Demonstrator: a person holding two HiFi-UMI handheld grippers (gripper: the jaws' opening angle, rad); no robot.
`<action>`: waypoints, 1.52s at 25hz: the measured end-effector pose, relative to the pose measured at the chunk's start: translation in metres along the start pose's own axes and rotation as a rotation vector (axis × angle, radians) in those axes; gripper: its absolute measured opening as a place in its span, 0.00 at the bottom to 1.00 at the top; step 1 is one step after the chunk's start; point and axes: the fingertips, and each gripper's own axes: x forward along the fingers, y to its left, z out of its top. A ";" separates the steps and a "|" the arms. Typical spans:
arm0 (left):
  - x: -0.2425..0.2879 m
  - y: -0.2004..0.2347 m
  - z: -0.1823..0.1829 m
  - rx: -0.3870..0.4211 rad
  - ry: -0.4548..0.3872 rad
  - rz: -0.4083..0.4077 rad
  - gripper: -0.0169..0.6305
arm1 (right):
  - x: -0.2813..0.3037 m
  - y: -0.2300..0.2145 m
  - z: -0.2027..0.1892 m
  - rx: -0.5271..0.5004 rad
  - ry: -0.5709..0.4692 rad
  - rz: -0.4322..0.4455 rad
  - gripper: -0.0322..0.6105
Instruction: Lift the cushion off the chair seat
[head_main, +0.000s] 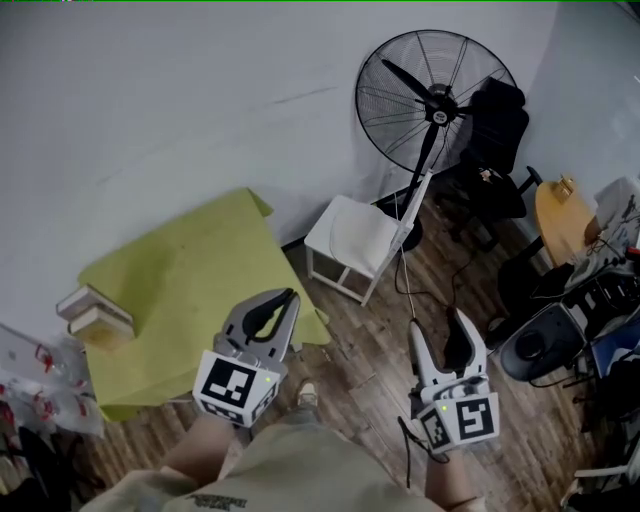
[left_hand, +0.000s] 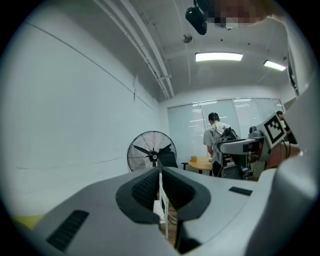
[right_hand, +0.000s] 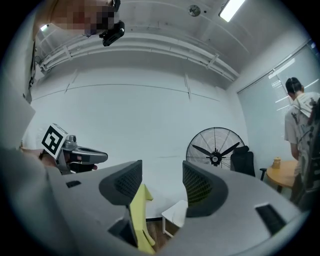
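A white chair (head_main: 336, 283) stands on the wood floor by the wall, and a white cushion (head_main: 358, 236) lies flat on its seat. Both grippers hover well short of it, nearer to me. My left gripper (head_main: 289, 298) has its jaws together with nothing in them; in the left gripper view (left_hand: 160, 172) only a thin slit shows between the pads, with the chair (left_hand: 161, 202) behind it. To the right, my right gripper (head_main: 438, 325) stands open and empty. In the right gripper view (right_hand: 162, 172) the chair (right_hand: 175, 212) shows low between the jaws.
A yellow-green table (head_main: 190, 280) with stacked books (head_main: 95, 310) stands left of the chair. A large black floor fan (head_main: 435, 100), a black office chair (head_main: 495, 150) and a round wooden table (head_main: 560, 215) stand behind and to the right. A person (left_hand: 217, 140) stands at the far end.
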 end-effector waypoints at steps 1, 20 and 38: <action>0.009 0.010 -0.001 -0.004 0.005 -0.001 0.08 | 0.014 -0.002 -0.002 0.003 0.008 0.001 0.44; 0.153 0.137 -0.042 -0.095 0.089 -0.034 0.08 | 0.206 -0.050 -0.080 0.112 0.192 -0.013 0.47; 0.329 0.169 -0.125 -0.144 0.266 0.069 0.08 | 0.377 -0.141 -0.226 0.339 0.399 0.086 0.48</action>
